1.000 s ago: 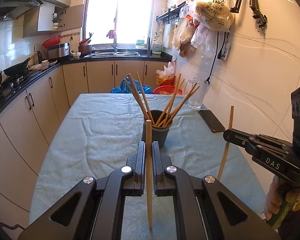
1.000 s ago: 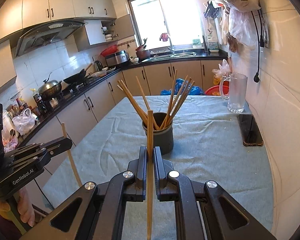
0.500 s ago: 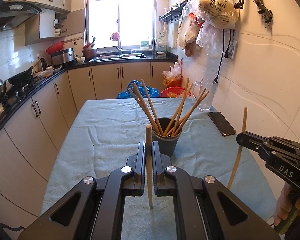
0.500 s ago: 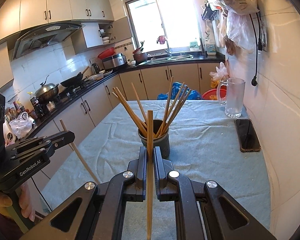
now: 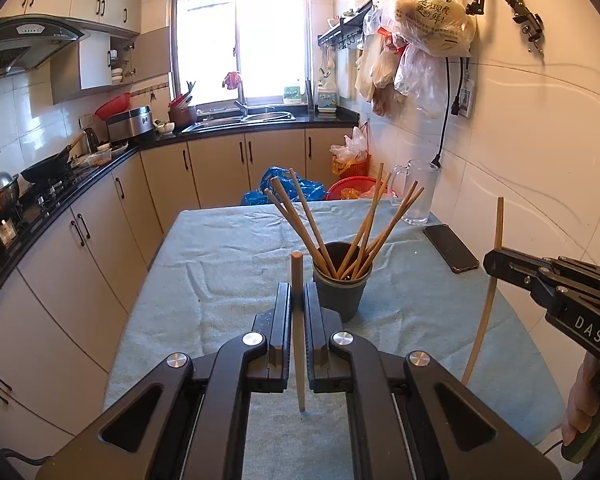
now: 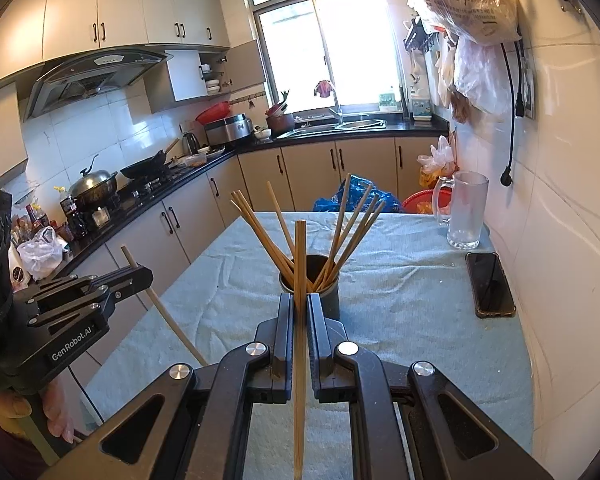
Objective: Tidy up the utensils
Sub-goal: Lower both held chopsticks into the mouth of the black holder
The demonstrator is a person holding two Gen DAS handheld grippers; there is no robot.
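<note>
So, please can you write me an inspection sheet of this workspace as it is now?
Surface: table under a wrinkled pale blue cloth.
Job's things: dark cup holding several chopsticks; two more chopsticks held.
Clutter: phone, glass mug.
Grippers: left gripper shut on left chopstick; right gripper shut on right chopstick.
Cables: black power cord hanging on the wall.
Surroundings: kitchen cabinets, sink, window, stove with pans, hanging plastic bags.

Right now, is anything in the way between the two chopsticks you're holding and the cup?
Nothing on the cloth blocks either held chopstick. The cup already holds chopsticks fanned across its mouth, which could crowd the way in.
</note>
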